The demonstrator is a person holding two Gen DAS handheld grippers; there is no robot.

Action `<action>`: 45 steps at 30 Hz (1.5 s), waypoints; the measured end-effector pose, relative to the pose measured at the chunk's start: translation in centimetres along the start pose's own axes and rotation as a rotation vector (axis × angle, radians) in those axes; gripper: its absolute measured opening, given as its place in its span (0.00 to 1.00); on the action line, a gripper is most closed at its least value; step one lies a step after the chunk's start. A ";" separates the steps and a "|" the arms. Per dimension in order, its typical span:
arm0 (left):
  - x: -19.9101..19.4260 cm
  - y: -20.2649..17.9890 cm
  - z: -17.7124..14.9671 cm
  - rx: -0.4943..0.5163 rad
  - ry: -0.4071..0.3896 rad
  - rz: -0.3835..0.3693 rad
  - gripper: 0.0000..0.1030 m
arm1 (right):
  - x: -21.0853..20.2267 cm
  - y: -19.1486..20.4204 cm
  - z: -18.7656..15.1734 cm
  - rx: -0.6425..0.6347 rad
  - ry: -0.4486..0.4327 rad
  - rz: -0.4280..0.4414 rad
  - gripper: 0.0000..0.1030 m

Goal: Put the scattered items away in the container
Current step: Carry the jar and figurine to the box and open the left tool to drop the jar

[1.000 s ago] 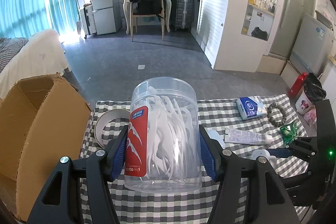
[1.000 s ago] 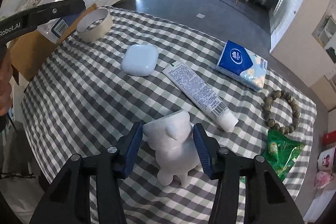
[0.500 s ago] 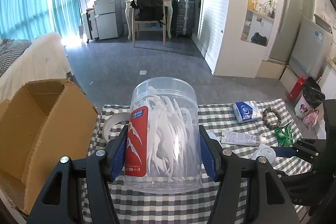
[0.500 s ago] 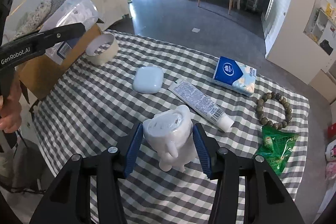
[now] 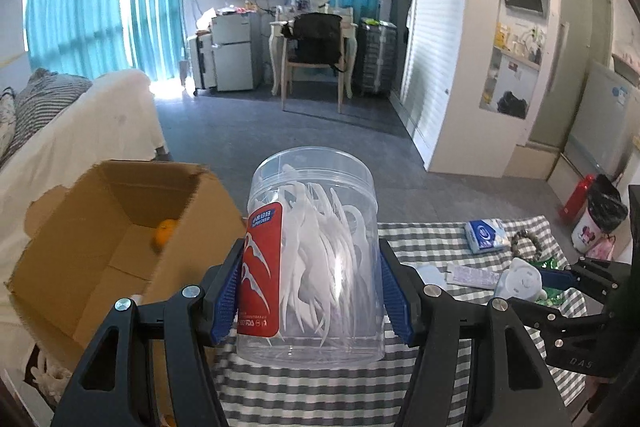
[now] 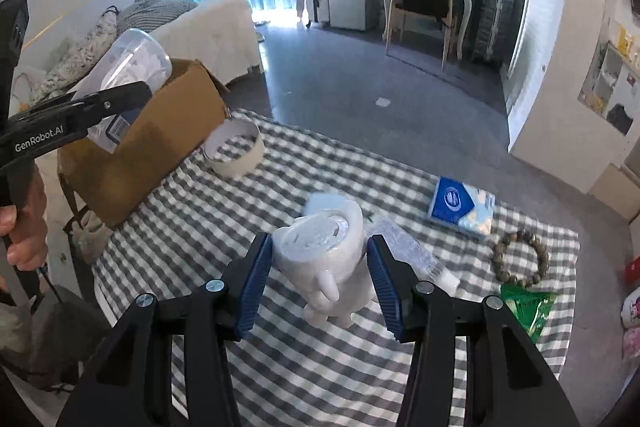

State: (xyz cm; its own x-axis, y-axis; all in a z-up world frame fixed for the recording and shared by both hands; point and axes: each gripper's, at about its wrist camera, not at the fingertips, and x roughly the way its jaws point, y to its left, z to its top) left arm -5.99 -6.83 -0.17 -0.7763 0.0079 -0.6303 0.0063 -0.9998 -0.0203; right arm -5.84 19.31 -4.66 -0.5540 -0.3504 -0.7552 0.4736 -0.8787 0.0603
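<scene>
A: What do the jaws hold?

B: The left gripper (image 5: 310, 291) pinches a clear floss-pick jar (image 5: 314, 251), lifted beside the cardboard box (image 5: 112, 227) at the table's (image 6: 208, 227) left edge. The right gripper (image 6: 318, 277) pinches a white figurine (image 6: 326, 255) above the checked cloth.

A: So which step?

B: Carrying both to the box, I'd say. Next, the jar needs swinging left over the opening, then the jaws spreading; tape roll (image 6: 236, 151), tissue pack (image 6: 462, 205) and bead bracelet (image 6: 520, 259) wait on the table.
</scene>
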 end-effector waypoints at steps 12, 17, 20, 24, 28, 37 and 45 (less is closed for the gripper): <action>-3.8 7.3 0.3 -0.086 -0.059 0.115 0.61 | -1.8 5.8 4.4 -0.088 -0.105 0.052 0.48; -4.9 10.4 0.3 -0.114 -0.067 0.173 0.61 | -1.8 8.1 6.7 -0.104 -0.144 0.089 0.48; -5.6 12.3 0.3 -0.132 -0.072 0.206 0.61 | -1.8 9.6 8.3 -0.123 -0.168 0.108 0.48; -6.4 14.7 0.6 -0.152 -0.080 0.250 0.61 | -1.6 11.6 10.9 -0.139 -0.208 0.143 0.48; -6.6 16.9 0.1 -0.174 -0.073 0.287 0.61 | -0.8 13.8 13.0 -0.159 -0.237 0.181 0.48; -3.8 20.5 -1.5 -0.226 -0.008 0.320 0.61 | 2.6 18.6 15.7 -0.225 -0.225 0.267 0.48; 0.0 21.6 -2.6 -0.240 0.070 0.327 0.61 | 6.3 20.4 16.6 -0.245 -0.184 0.308 0.48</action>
State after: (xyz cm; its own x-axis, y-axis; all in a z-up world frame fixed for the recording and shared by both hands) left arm -4.21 -28.40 -2.58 -0.6647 -0.2996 -0.6844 0.3988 -0.9169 0.0141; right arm -11.08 -6.21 2.65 -0.4635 -0.6556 -0.5962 0.7720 -0.6290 0.0916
